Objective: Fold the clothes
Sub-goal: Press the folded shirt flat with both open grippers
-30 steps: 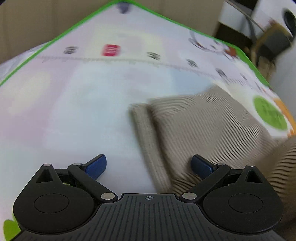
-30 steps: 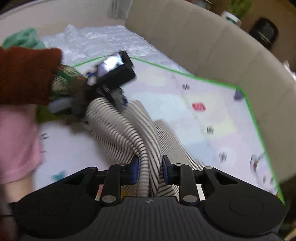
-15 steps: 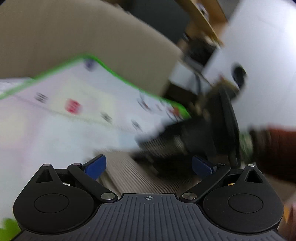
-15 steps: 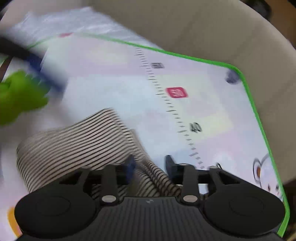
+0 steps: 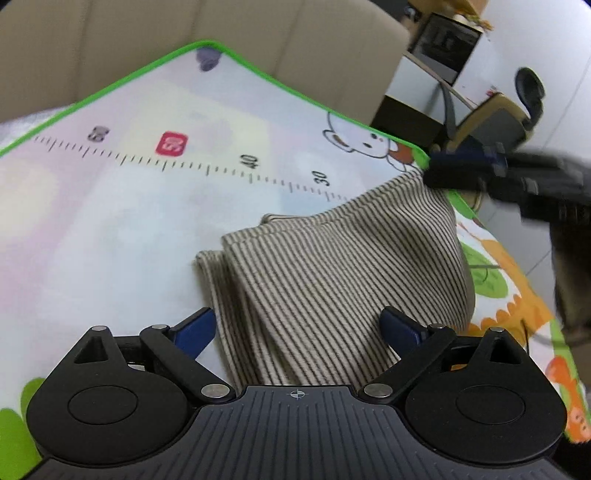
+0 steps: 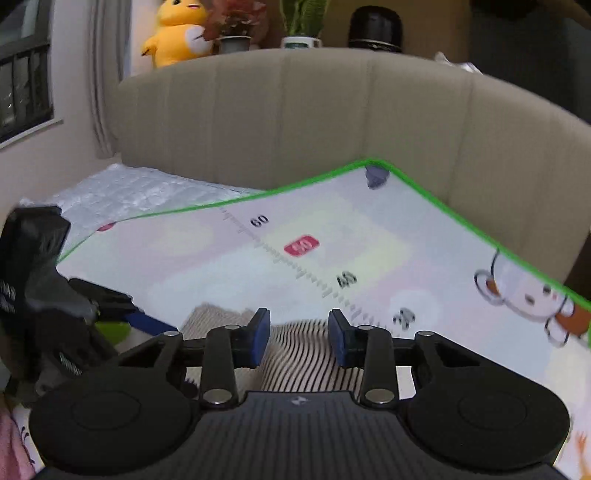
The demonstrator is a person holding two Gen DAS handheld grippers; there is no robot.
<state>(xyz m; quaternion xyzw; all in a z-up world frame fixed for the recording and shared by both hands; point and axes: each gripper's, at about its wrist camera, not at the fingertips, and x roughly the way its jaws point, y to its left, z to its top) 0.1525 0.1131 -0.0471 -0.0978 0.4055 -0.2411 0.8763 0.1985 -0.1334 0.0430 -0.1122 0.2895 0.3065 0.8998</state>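
Note:
A beige garment with thin dark stripes (image 5: 332, 277) lies folded on a play mat (image 5: 110, 221) with a green border. My left gripper (image 5: 298, 328) is open wide just above its near edge, nothing between the blue fingertips. The garment's far right corner rises like a tent to my right gripper (image 5: 436, 173), which is blurred there. In the right wrist view the right gripper (image 6: 299, 338) has striped cloth (image 6: 299, 358) filling the gap between its fingers. The left gripper (image 6: 48, 295) shows blurred at the left edge of that view.
A beige padded sofa back (image 6: 332, 110) curves around the mat's far side. White crinkled sheeting (image 6: 140, 188) lies at the far left. A yellow plush toy (image 6: 173, 33) and potted plants sit behind the sofa. An office chair (image 5: 495, 118) stands beyond the mat's right edge.
The right gripper carried the striped cloth across and down to the mat, and its fingers now stand slightly wider. The left gripper stayed open and swung back over the garment.

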